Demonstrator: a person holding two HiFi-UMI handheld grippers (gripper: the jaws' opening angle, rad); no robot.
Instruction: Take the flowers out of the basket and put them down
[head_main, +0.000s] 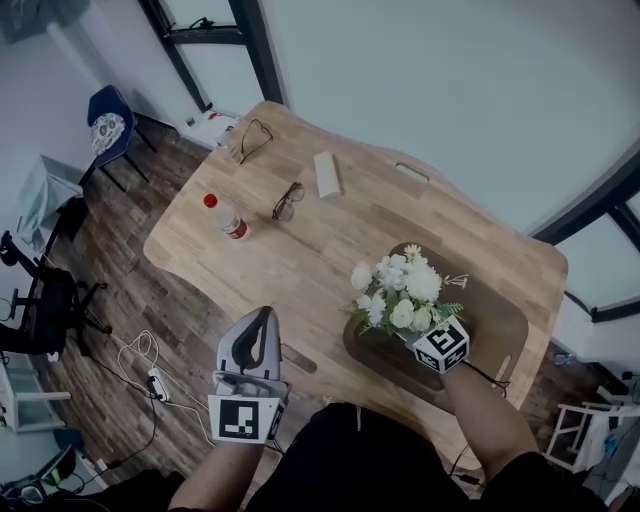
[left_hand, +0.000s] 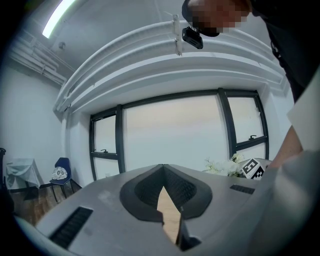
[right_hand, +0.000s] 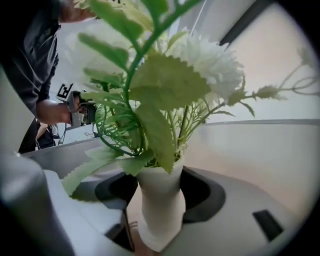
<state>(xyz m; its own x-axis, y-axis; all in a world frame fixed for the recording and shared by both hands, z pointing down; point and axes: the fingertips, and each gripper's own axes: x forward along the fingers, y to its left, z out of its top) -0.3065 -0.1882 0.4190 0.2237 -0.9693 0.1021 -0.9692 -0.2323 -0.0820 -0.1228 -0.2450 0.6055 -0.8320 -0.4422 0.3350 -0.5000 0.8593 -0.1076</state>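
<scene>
Flowers: one bunch, white blooms with green serrated leaves, set in a slim white vase. Position: upright, within the outline of the basket, toward its left part, on the right near part of the table. From above, the blooms hide the foot of the vase.

Basket: dark brown, shallow, oval; lies flat on the table.

Right gripper: reaches in from the near side under the blooms. Jaws spread wide, one on each side of the vase's lower body; no pinch on it shows. Marker cube faces up.

Left gripper: held at the near edge of the table, well apart from the basket and to its left. Jaws pressed together at the tips, nothing between them; only a thin wedge of tabletop shows through the slit behind.

Table: pale wood, rounded corners.

Other items on the table, far left part, all well clear of the basket:
- bottle, clear, red cap, lying down
- spectacles, just beside the bottle
- second pair of spectacles, near the far corner
- white block

Off the table: blue chair on the wooden floor.
</scene>
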